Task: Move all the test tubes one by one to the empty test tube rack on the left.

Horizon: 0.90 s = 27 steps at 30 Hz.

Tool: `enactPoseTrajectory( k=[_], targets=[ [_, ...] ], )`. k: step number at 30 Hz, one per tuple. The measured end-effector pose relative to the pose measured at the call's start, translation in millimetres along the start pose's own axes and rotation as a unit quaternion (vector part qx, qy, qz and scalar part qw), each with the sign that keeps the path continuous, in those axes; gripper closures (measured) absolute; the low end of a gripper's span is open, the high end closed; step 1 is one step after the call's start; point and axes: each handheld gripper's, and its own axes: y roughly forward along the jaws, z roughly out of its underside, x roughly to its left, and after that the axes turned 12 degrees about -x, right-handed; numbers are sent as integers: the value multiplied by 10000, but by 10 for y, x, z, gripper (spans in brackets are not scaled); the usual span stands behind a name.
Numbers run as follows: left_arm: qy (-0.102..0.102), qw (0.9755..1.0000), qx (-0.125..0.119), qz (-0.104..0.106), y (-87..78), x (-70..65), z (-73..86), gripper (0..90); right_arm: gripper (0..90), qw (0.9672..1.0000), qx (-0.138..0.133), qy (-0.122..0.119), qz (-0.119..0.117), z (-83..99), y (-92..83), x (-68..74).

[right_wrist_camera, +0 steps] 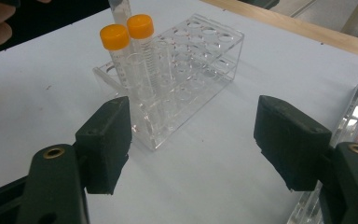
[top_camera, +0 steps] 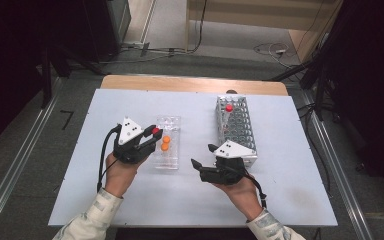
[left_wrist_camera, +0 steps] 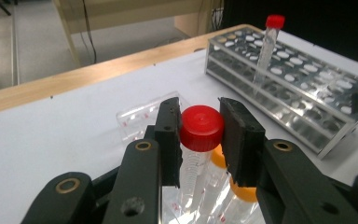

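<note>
On a white table, largest to smallest: metal rack at right with one red-capped tube upright; clear plastic rack at centre with two orange-capped tubes. Left gripper pinched on a red-capped tube over the clear rack. Right gripper spread wide, empty, between the racks.

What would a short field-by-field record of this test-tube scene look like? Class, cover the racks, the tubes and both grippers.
Left gripper: shut on the red-capped tube, over the clear rack
Right gripper: open, nothing between its jaws
Clear rack: two orange-capped tubes standing upright in it
Metal rack: one red-capped tube standing near its far end
Surface: white table
</note>
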Motion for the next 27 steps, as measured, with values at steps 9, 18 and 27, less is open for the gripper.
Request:
enactPoseTrajectory(
  k=[9,18,27],
  targets=[
    [-82,9999,139,31,29,-1,68,665,263,10000,14,-20,-5,6,10,-2],
    [-305,9995,6,-39,-14,13,27,511,265,9998,-104,32,137,-38,-31,-87],
    [-270,9991,-42,-322,-12,-1,1,294,266,9966,-218,248,755,-102,-44,-504]
  ],
)
